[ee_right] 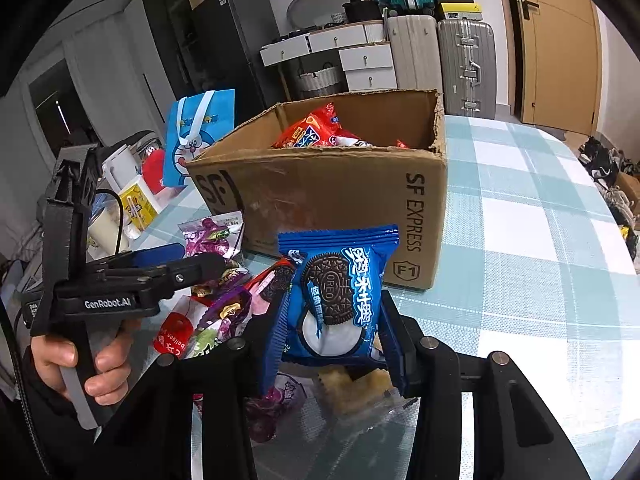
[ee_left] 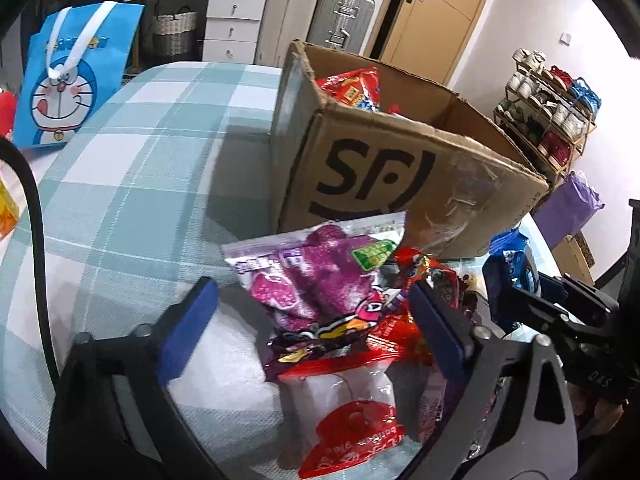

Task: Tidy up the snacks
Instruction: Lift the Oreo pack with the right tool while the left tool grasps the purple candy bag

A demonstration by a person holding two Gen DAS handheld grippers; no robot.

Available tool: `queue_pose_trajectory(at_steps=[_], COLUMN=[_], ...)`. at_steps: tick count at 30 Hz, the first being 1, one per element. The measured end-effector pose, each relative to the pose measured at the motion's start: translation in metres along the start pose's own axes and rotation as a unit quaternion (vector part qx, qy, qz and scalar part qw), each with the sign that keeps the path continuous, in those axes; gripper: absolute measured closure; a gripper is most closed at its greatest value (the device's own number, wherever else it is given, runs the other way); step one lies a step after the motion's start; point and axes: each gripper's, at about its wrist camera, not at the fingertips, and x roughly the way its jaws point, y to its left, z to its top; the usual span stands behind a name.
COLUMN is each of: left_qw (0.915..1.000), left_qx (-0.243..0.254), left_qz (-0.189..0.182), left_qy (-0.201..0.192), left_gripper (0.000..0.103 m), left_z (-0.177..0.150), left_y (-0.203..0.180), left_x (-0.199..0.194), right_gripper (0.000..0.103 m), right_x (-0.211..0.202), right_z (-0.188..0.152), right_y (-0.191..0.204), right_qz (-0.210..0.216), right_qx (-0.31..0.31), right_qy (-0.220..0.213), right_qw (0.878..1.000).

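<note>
Cluttered room behind: white drawers, suitcases (ee_right: 466, 64), wooden door (ee_left: 444, 8), shoe rack (ee_left: 548, 116) at right in the left wrist view. Checked teal-and-white cloth covers the surface (ee_left: 132, 152). SF Express cardboard box (ee_right: 328, 196) stands open on it, red snack packs (ee_right: 316, 128) already inside. Blue Doraemon bag (ee_left: 68, 76) stands upright beyond the box, well apart from the pile.

Right tongs (ee_right: 334, 354) clamped on a blue Oreo pack (ee_right: 336, 296), pads pressing both side edges; pack upright, lifted off the pile, just in front of the box's near wall. Pale cracker pack (ee_right: 356, 390) lies on the surface below it.

Left tongs (ee_left: 312, 328) spread wide, gripping nothing. They hover over the loose snack pile in front of the box; purple sweet-potato pack (ee_left: 316, 276) on top, red-and-clear balloon-print pack (ee_left: 352, 416) nearest the camera, dark red packs (ee_left: 424, 276) under the right pad. Pads appear clear of the wrappers; contact hard to tell. A hand (ee_right: 80, 360) holds the left tongs' grip in the right wrist view.

Yellow carton (ee_right: 138, 206) and white jug (ee_right: 120, 168) stand at far left beside the bag.
</note>
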Motion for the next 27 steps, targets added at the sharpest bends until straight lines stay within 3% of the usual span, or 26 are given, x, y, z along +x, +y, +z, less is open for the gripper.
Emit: queue_pose_trajectory(at_steps=[3,5,7,10,27], left_qw=[1.0,0.9997,0.9991,0.9995,0.9974], left_qx=[-0.005,-0.013,-0.024,-0.013,0.018], left_qz=[-0.006,-0.021,-0.036,-0.028,-0.035], left_qy=[-0.001,0.002,0.001,-0.007,-0.06], left_gripper=[0.03,0.048,0.051,0.055,0.057], left_z=[-0.002,-0.003,-0.003,-0.004,-0.003], left_y=[0.001,0.003,0.006,0.006,-0.002], left_x=[0.002,0.003,0.002,-0.001,-0.043], right_gripper=[0.059,0.059,0.059,0.059,0.059], right_x=[-0.002,-0.005,-0.005,-0.006,-0.019], right_z=[0.0,0.0,0.001,0.002,0.006], right_y=[0.0,0.001,0.002,0.001,0.004], right_qz=[0.002,0.004,0.005,0.005,0.009], right_qx=[-0.002,-0.003,-0.004,-0.004,-0.014], right_qy=[-0.002,-0.005,-0.007,-0.011,-0.042], right_qw=[1.0,1.0,1.0,1.0,0.999])
